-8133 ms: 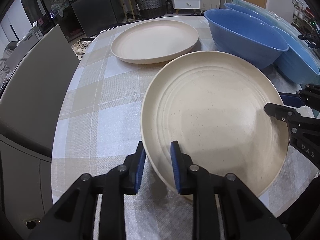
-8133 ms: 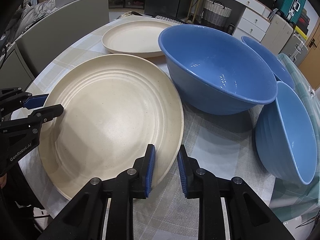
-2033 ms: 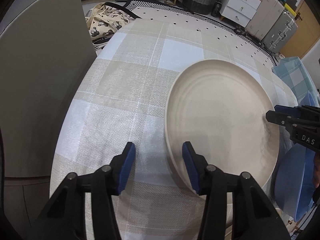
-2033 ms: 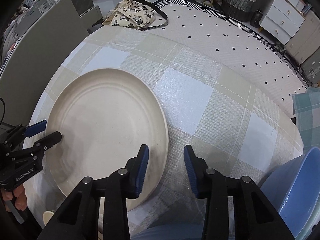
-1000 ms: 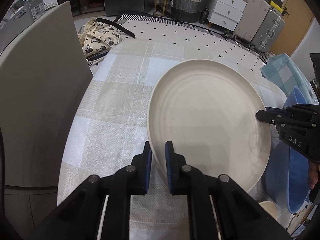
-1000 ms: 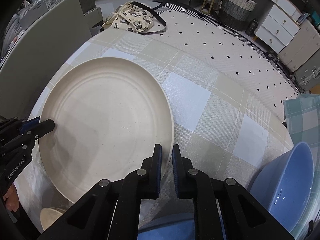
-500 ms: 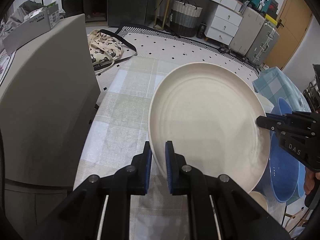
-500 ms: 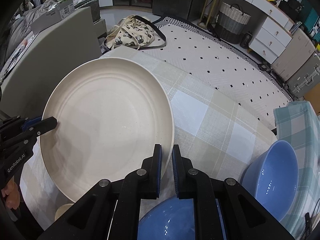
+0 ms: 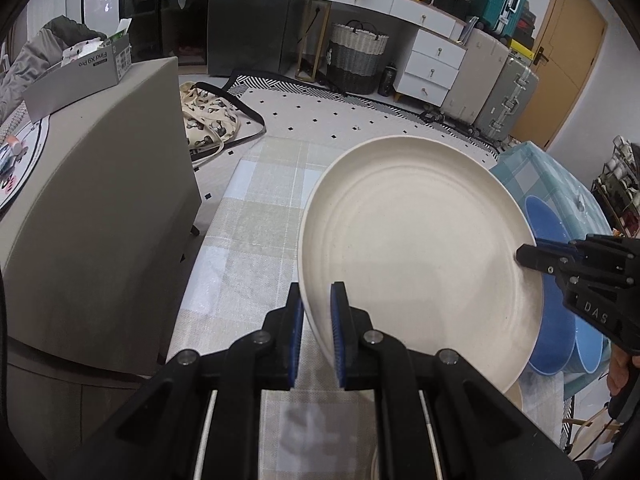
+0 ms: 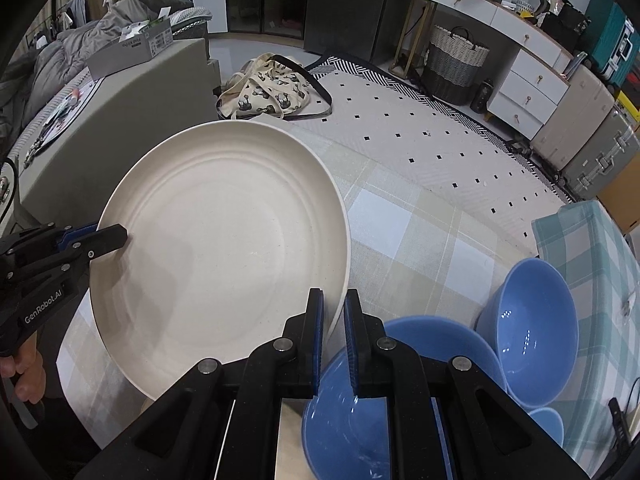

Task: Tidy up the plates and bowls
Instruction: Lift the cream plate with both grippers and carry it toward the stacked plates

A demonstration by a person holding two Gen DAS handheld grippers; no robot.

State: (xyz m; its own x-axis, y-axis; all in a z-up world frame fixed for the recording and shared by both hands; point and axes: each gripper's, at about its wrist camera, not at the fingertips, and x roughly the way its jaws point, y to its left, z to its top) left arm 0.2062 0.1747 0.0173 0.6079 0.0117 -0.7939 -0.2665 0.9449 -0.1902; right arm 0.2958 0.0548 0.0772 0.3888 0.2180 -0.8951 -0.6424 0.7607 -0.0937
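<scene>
Plate: cream plate (image 9: 420, 240) held clear above the checked table (image 9: 256, 216), tilted.
Left gripper (image 9: 316, 336): fingers clamped on the plate's near-left rim.
Right gripper (image 10: 332, 340): fingers clamped on the opposite rim.
Bowls: three blue bowls (image 10: 532, 320) grouped at the right, apparently not nested.
Progress: plate mid-carry, not yet set down; bowls likely still to stack.

The table (image 10: 404, 220) wears a checked cloth of beige, white and pale grey squares; near its right edge stand blue bowls (image 10: 532, 320), one large bowl nearest the camera and a smaller one just beyond it, touching; the far end of the table lies bare; beyond it the floor carries a dotted rug (image 10: 404, 120).
</scene>
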